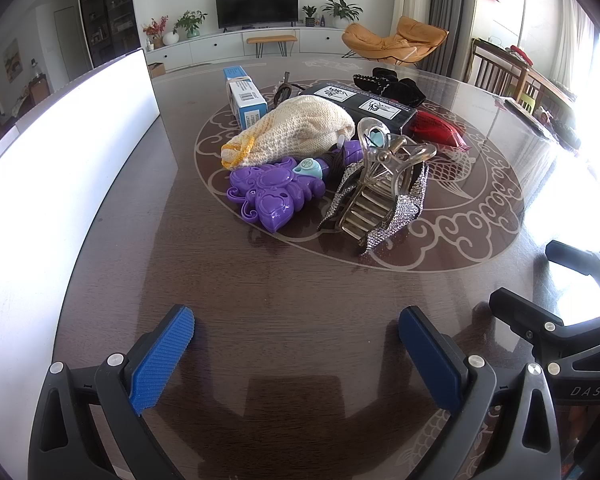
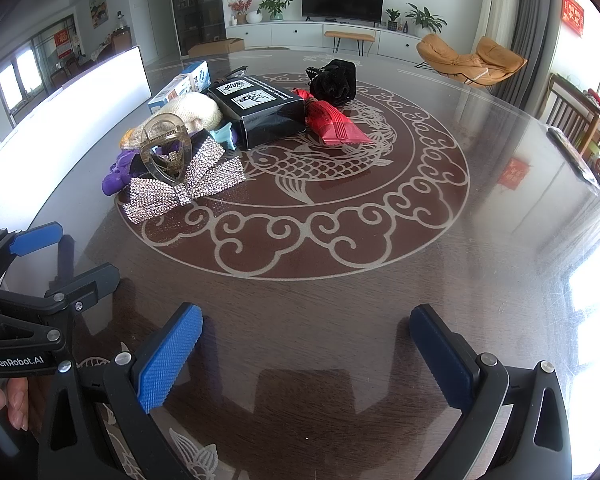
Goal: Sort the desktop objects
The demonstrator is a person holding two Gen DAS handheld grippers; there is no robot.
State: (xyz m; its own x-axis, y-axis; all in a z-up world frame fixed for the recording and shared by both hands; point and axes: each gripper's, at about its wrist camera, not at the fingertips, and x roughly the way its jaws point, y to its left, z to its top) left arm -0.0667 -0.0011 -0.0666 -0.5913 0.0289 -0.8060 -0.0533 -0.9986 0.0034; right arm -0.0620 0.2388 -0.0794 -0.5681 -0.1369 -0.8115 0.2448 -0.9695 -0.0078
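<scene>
A heap of small objects sits near the middle of a dark round table with a pale fish-and-cloud pattern under glass. Nearest the grippers lies a clear hair claw clip resting on top of a rhinestone bow, with a purple plastic toy touching it on the left. Behind these are a cream knitted pouch, a blue and white carton, a black box with white labels, a red foil packet and a black velvet scrunchie. A tall white board stands along the table's left side. The pieces overlap and lean on each other, so pulling one out could likely drag or topple its neighbours; the claw clip seems apt to slide off the bow, and the glossy tabletop may let hard plastic skid away from a closing grip. The left gripper hovers low over bare table, well short of the heap, its blue-padded fingers spread wide and holding nothing. The right gripper sits just beside it at a similar height, also spread wide and empty, aimed toward the heap. Fingertips of a hand show at the left gripper's handle.
</scene>
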